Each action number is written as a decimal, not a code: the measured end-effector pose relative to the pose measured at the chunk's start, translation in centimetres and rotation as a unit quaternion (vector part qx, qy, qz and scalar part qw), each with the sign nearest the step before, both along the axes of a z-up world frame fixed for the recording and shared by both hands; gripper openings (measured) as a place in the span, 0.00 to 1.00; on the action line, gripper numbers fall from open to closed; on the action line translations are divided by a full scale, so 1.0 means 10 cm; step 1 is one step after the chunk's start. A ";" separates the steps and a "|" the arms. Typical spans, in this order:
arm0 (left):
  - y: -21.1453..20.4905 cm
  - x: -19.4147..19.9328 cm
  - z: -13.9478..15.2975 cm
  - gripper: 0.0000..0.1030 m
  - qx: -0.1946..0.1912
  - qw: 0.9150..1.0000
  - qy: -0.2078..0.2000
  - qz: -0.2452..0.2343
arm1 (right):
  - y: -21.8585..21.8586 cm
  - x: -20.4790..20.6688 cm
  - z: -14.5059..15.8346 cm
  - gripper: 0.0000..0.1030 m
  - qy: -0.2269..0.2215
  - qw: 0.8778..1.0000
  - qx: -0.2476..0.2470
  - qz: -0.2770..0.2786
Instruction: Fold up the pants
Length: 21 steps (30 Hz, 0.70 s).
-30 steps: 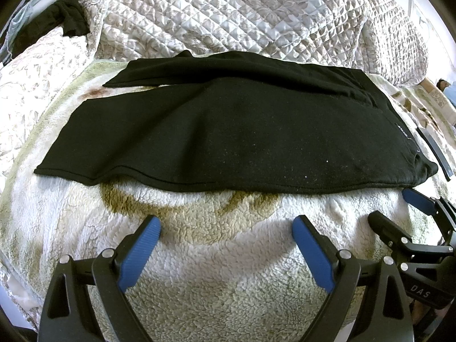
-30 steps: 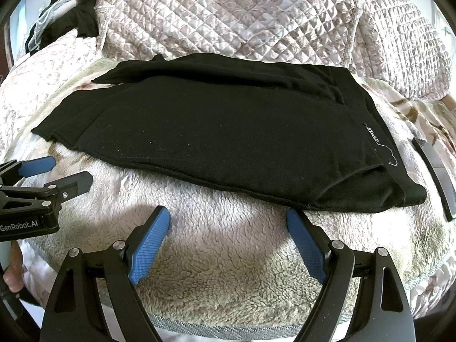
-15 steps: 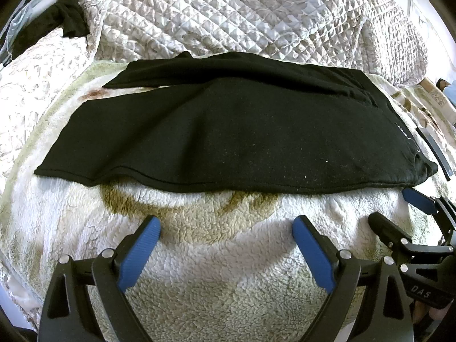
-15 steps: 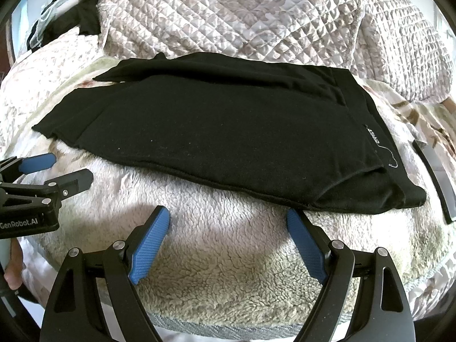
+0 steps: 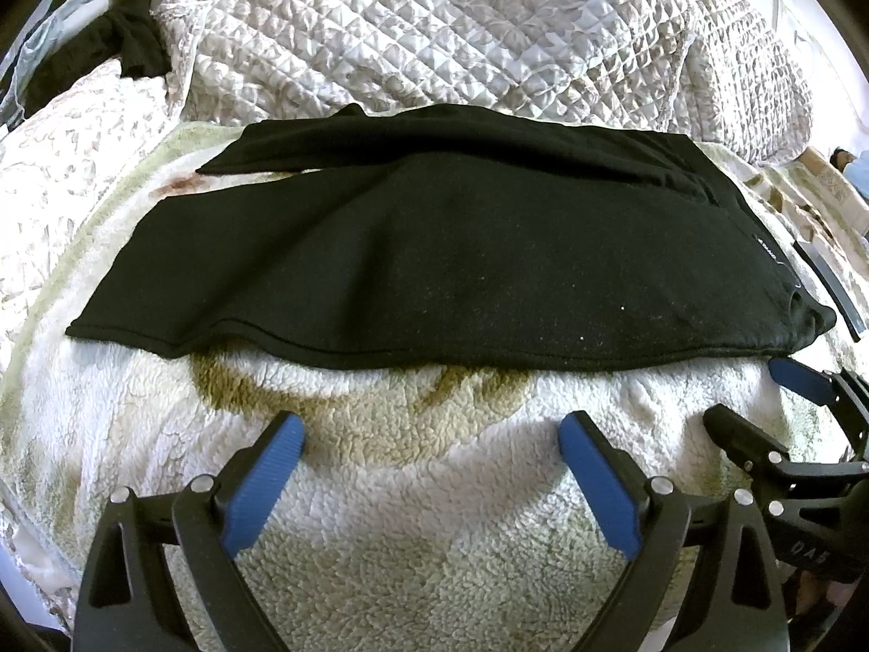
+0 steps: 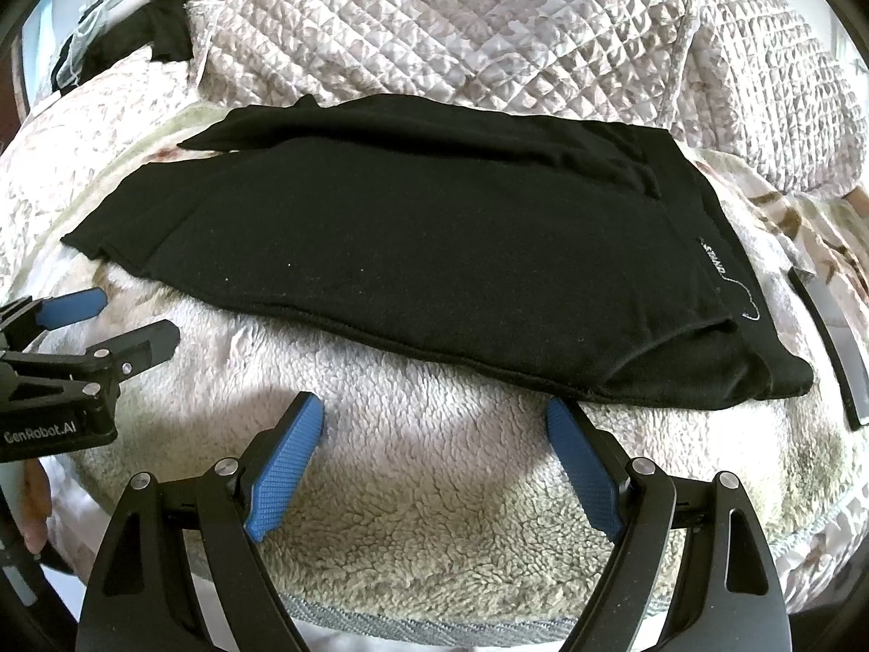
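Fleece (image 5: 413, 532), cream and nubbly with tan blotches, is covering the bed and filling the foreground of both views. Over it the left gripper (image 5: 432, 437) is hovering with its ribbed blue pads (image 5: 260, 483) spread wide and nothing between them; the right gripper (image 6: 434, 424) is hanging the same way, wide and empty, its right fingertip just beside the pants' near hem. Each camera is catching the other tool at its edge: the left view is showing the right gripper (image 5: 760, 402) at lower right, the right view is showing the left gripper (image 6: 125, 320) at lower left with a printed label on its body. Beyond the fingers the pants (image 5: 434, 261) are lying flat across the fleece, black, matte and linty, legs doubled lengthwise. Only the right view is making out white lettering (image 6: 714, 263) and a looped thread near the waistband. A dark flat strip (image 6: 831, 337) is lying just right of the pants. Farthest back, a quilted, diamond-stitched cover (image 5: 461, 27) is bunching up, with dark clothes (image 5: 130, 38) heaped at upper left.
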<state>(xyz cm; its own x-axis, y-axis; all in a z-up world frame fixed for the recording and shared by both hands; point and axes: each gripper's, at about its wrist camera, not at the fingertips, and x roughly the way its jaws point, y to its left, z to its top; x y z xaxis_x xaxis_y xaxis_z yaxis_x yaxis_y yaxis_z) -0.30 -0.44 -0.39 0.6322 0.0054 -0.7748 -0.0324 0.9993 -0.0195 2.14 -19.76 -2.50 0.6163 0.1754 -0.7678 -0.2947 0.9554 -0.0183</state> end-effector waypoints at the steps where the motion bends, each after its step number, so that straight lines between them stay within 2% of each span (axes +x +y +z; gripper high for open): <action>1: -0.01 0.00 0.01 0.95 0.001 1.000 0.000 0.000 | 0.00 0.01 0.00 0.82 0.002 1.000 -0.001 0.001; 12: -0.01 0.00 0.02 0.95 -0.002 1.000 -0.001 -0.001 | -0.04 0.02 0.02 0.82 0.012 1.000 0.011 0.010; 21: 0.02 0.00 0.09 0.95 -0.022 1.000 -0.010 0.001 | -0.17 -0.03 0.10 0.82 0.011 0.999 0.048 0.008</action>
